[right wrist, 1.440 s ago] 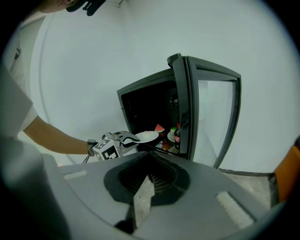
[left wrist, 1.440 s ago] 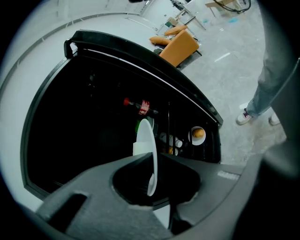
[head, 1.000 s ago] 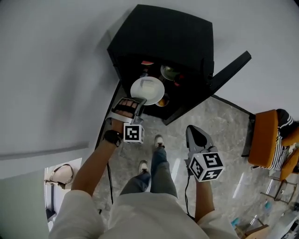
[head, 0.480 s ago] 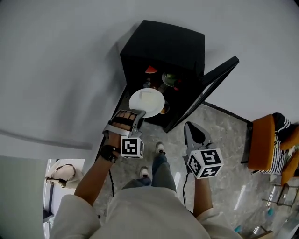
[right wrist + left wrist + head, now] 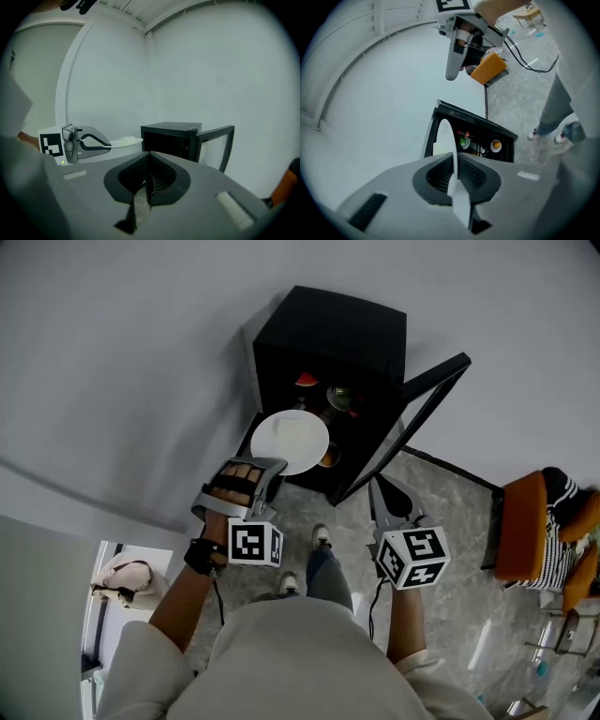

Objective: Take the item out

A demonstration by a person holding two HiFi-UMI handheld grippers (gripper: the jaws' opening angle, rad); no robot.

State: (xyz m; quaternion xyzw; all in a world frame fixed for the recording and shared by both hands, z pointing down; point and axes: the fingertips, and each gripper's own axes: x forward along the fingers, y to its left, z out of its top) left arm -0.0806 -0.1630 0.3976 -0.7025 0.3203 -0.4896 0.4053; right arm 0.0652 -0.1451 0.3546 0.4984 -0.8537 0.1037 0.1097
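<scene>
My left gripper (image 5: 274, 471) is shut on the rim of a white plate (image 5: 291, 440) carrying a pale block. It holds the plate level in front of the open black mini fridge (image 5: 328, 334). In the left gripper view the plate (image 5: 443, 140) stands edge-on between the pads of the left gripper (image 5: 452, 173). My right gripper (image 5: 380, 487) hangs shut and empty near the fridge door (image 5: 412, 418). The right gripper view shows the right gripper (image 5: 149, 180) closed, with the left gripper (image 5: 105, 146) and plate (image 5: 124, 140) at the left.
Inside the fridge (image 5: 473, 140) are a red item (image 5: 306, 381), a green bowl (image 5: 339, 395) and a bowl with something orange (image 5: 496, 146). An orange chair (image 5: 520, 526) stands at the right. The person's shoes (image 5: 321, 538) are on the grey floor; white walls surround the fridge.
The left gripper has drawn the plate back out of the fridge toward the person. The right gripper has shifted slightly left, staying shut.
</scene>
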